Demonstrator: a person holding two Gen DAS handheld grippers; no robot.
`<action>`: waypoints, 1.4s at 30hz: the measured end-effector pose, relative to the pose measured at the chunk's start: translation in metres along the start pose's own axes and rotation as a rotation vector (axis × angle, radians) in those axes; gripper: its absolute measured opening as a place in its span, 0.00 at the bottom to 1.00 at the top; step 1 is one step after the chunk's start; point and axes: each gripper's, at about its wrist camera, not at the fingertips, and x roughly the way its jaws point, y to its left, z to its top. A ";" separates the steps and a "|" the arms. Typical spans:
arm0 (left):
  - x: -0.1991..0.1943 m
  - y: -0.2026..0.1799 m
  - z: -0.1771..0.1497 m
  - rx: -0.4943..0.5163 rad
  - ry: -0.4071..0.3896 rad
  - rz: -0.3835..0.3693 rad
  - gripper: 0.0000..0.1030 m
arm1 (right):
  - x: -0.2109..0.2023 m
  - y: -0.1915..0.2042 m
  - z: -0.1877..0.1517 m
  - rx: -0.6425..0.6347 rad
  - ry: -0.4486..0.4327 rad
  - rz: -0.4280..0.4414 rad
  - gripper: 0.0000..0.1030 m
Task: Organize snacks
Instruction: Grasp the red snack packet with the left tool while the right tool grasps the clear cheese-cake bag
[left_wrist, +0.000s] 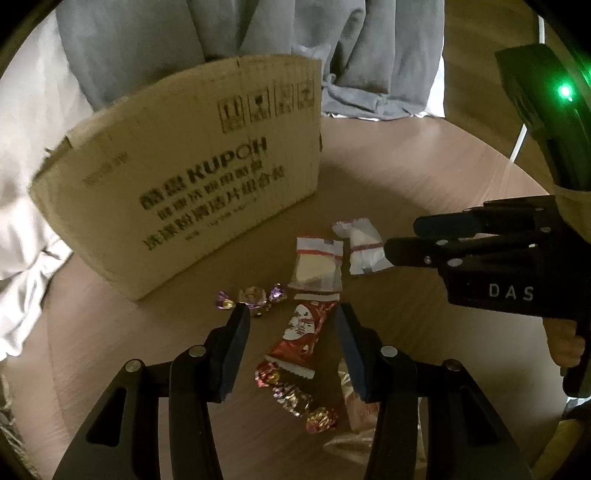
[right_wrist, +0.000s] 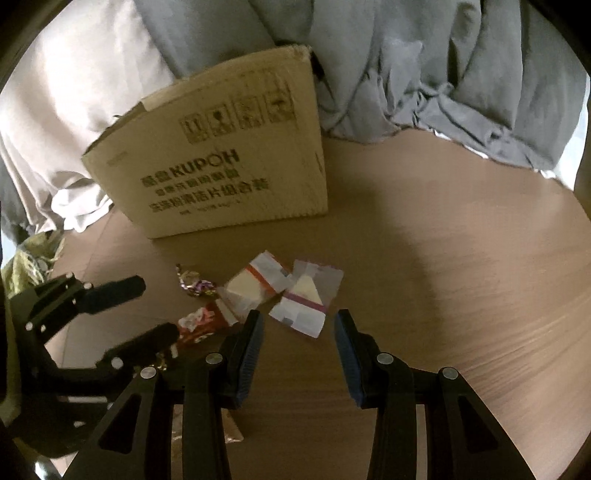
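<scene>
Snacks lie loose on a round wooden table (left_wrist: 424, 173) in front of a cardboard box (left_wrist: 184, 177) printed KUPOH. My left gripper (left_wrist: 291, 314) is open above a red snack bar wrapper (left_wrist: 299, 336), which shows between its fingers untouched. My right gripper (right_wrist: 298, 319) is open too, just over a white packet with a purple stripe (right_wrist: 303, 299). A second white packet with a red stripe (right_wrist: 255, 282) lies to its left. Purple-wrapped candies (left_wrist: 251, 297) sit near the box. Red and gold candies (left_wrist: 291, 391) lie close under the left gripper.
Grey cloth (right_wrist: 424, 74) and beige cloth (right_wrist: 66, 110) hang behind the box and the table's far edge. A pale pink packet (left_wrist: 356, 404) lies partly hidden behind the left gripper's right finger. A hand (left_wrist: 565, 343) holds the right gripper's handle. Bare tabletop (right_wrist: 461, 258) spreads right.
</scene>
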 end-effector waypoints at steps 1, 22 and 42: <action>0.004 0.001 0.000 -0.008 0.010 -0.010 0.46 | 0.003 -0.001 0.001 0.007 0.006 0.001 0.40; 0.040 0.004 0.000 -0.081 0.088 -0.083 0.30 | 0.046 -0.003 0.015 0.054 0.062 -0.003 0.40; 0.020 0.005 0.003 -0.102 0.011 -0.045 0.21 | 0.037 0.003 0.009 0.001 0.025 -0.042 0.33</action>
